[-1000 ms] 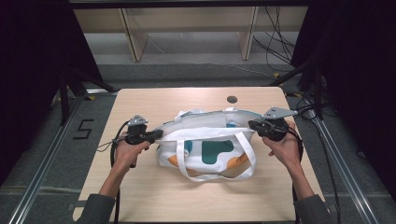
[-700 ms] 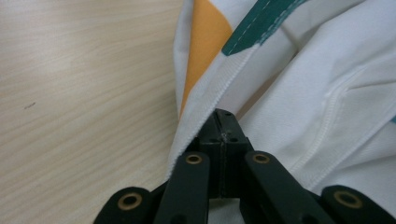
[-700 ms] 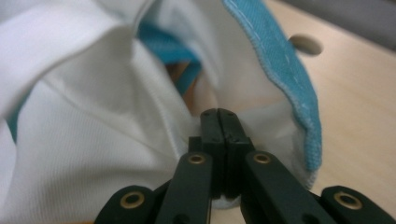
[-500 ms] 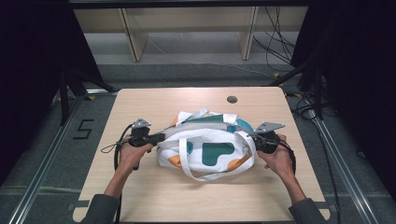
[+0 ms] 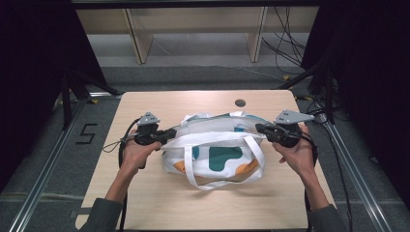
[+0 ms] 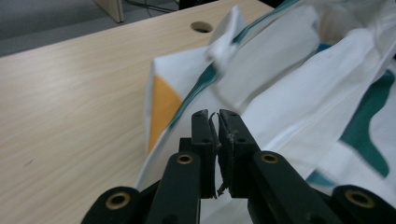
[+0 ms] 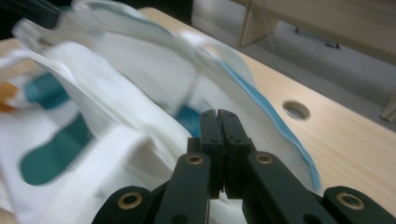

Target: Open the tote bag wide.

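White canvas tote bag [image 5: 215,152] sits mid-table [image 5: 145,203] — each end pinched. Left gripper [image 5: 167,135] clamps its left edge; right gripper [image 5: 261,129] — jaws pressed together — clamps the right.

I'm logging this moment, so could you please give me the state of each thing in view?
Tote bag: on the table, gripped at both ends, mouth slightly open.
Left gripper: shut on bag's edge.
Right gripper: shut on bag's fabric.
Handle: lying loose on the table.
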`<state>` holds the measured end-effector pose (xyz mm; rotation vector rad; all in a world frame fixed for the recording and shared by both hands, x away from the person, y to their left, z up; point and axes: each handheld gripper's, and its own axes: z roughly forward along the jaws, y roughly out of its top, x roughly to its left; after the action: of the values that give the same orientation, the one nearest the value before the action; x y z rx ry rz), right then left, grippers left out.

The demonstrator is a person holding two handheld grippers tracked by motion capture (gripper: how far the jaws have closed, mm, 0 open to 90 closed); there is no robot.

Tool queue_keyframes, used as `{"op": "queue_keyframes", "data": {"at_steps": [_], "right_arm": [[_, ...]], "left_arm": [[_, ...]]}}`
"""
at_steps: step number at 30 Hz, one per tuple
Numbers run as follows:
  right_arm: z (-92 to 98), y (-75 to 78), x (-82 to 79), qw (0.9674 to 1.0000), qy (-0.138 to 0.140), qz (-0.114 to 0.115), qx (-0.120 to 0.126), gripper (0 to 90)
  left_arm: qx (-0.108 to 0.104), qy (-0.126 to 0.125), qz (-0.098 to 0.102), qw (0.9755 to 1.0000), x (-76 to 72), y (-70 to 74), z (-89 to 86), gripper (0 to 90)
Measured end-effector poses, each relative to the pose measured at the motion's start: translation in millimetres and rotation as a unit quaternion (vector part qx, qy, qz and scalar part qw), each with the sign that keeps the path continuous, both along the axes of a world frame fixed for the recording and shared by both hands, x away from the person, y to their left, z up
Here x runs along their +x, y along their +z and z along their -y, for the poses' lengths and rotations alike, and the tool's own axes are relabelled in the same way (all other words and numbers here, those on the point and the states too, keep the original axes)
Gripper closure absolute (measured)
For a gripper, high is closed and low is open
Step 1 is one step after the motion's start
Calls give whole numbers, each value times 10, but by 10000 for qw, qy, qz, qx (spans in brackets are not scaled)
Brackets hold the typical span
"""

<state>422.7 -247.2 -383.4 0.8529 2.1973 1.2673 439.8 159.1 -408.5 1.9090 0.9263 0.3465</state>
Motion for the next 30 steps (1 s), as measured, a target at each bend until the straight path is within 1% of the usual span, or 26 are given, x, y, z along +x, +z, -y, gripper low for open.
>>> {"op": "queue_keyframes", "data": {"at_steps": [2,3,4,5,6,7,8,10,11,12,13,15,16,17,18,20,21,22,23,24,25,26,27,28,29,30], "right_arm": [[-129,49,-8,9998,206,-22,-82,900],[-214,44,4,9996,262,6,-80,900],[-302,29,16,9996,267,-2,-103,900],[-359,27,51,9992,339,-63,-219,900],[-359,27,51,9992,339,-63,-219,900],[-503,-27,133,9985,394,-70,-375,900],[-545,-48,161,9982,389,-48,-448,900],[-617,-91,210,9977,261,-150,-602,900],[-640,-126,244,9976,289,-201,-593,900],[-660,-166,263,9962,324,-368,-715,900],[-680,-206,271,9957,342,-378,-768,900],[-710,-292,243,9928,471,-582,-933,900],[-720,-326,211,9923,530,-643,-919,900],[-708,-326,172,9894,703,-722,-1041,900],[-712,-340,115,9887,814,-768,-998,900],[-721,-368,-29,9835,1110,-935,-1081,900],[-732,-405,-105,9813,1195,-952,-1168,900],[-747,-449,-183,9780,1316,-1021,-1254,900],[-758,-492,-263,9757,1380,-1145,-1261,900],[-754,-537,-345,9718,1516,-1226,-1324,900],[-755,-563,-403,9721,1511,-1263,-1278,900],[-734,-577,-452,9716,1560,-1275,-1238,900],[-712,-582,-492,9703,1641,-1306,-1202,900],[-696,-586,-535,9694,1691,-1362,-1145,900],[-685,-595,-553,9658,1903,-1304,-1182,900],[-687,-625,-592,9601,2071,-1519,-1106,900]], "left_arm": [[-17,-150,-92,9998,57,26,144,844],[35,-247,-108,9996,96,31,208,844],[43,-220,-100,9997,129,28,278,844],[147,-327,-176,9992,168,35,321,845],[147,-327,-176,9992,168,35,321,847],[75,-398,-294,9987,220,25,438,847],[65,-451,-362,9983,246,17,494,847],[86,-487,-462,9977,312,-8,586,847],[92,-502,-564,9971,364,-33,629,848],[126,-494,-614,9968,398,-54,651,848],[272,-527,-664,9960,448,-84,665,849],[397,-450,-771,9952,515,-169,703,858],[332,-431,-859,9948,544,-203,709,866],[286,-397,-916,9946,569,-215,702,869],[256,-342,-905,9950,589,-214,695,874],[339,-243,-917,9949,645,-212,673,886],[438,-188,-950,9943,674,-210,659,890],[593,-108,-941,9937,706,-212,644,890],[710,-19,-1000,9924,754,-222,622,891],[696,46,-1072,9918,779,-235,612,892],[662,75,-1104,9917,819,-264,596,892],[684,110,-1211,9902,852,-280,581,893],[615,104,-1293,9896,887,-302,580,893],[657,174,-1308,9891,922,-310,579,894],[671,241,-1364,9881,968,-315,566,894],[666,347,-1371,9877,1002,-317,552,894]]}}
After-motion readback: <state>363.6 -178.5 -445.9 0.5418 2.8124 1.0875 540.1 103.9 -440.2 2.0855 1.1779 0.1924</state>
